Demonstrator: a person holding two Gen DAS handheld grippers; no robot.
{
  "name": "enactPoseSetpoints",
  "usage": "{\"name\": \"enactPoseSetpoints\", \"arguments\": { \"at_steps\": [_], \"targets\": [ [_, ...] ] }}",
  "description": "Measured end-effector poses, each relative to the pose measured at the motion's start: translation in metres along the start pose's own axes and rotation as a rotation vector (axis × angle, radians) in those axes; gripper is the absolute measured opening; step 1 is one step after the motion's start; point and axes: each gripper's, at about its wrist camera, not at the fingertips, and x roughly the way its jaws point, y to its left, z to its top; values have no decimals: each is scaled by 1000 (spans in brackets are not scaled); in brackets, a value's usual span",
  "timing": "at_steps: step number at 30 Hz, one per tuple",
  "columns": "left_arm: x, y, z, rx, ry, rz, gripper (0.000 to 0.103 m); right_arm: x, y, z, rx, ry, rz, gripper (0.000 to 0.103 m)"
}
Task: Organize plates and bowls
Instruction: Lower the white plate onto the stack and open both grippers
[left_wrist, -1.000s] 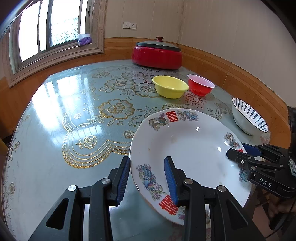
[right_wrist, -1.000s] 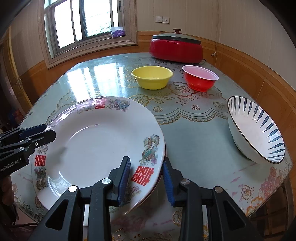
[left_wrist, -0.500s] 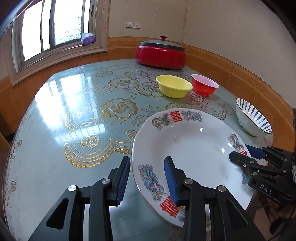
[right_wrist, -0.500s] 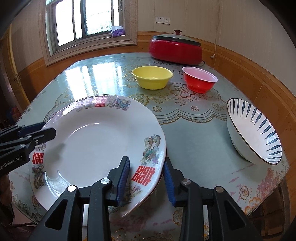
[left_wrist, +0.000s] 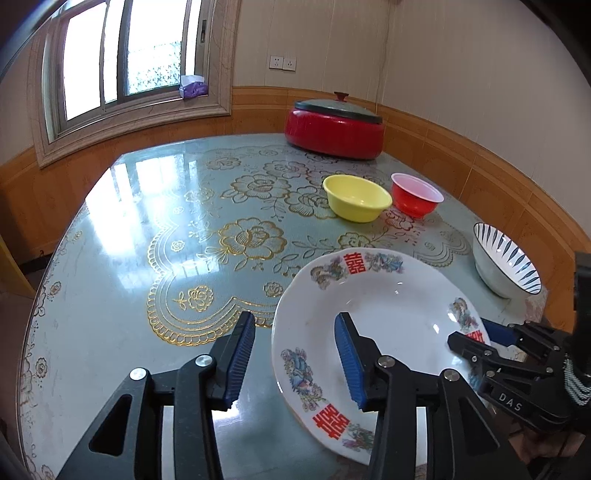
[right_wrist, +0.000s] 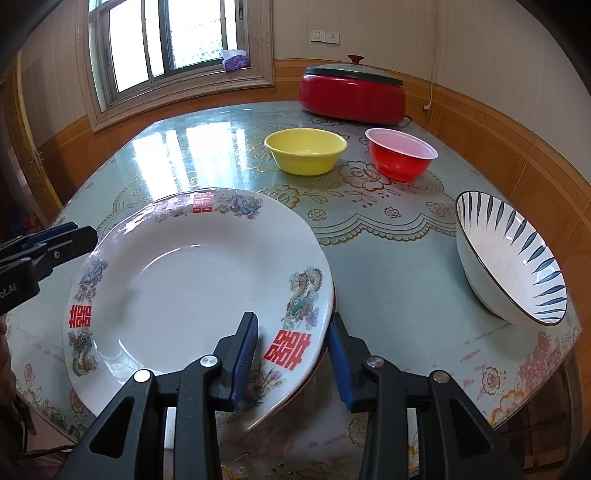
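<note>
Plate (right_wrist: 192, 295) was kept straddled between both spread claws (left_wrist: 291, 363) (right_wrist: 293, 360), barely shifted since earlier; contact couldn't be made out.

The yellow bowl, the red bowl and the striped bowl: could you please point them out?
yellow bowl (right_wrist: 306, 157), right wrist view, inner wall.
red bowl (right_wrist: 402, 148), right wrist view, inside.
striped bowl (right_wrist: 511, 260), right wrist view, inside.
</note>
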Motion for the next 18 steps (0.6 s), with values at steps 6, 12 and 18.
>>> {"name": "enactPoseSetpoints", "arguments": {
  "at_steps": [6,12,18],
  "targets": [
    [2,-8,3,-10,16,-10,46,2,-3,3,12,10,16,39],
    [7,-22,2,1,31,-28,46,4,-6,6,35,5,35,39],
    [9,-35,3,15,22,-30,46,4,-9,7,33,-7,50,39]
  ]
}}
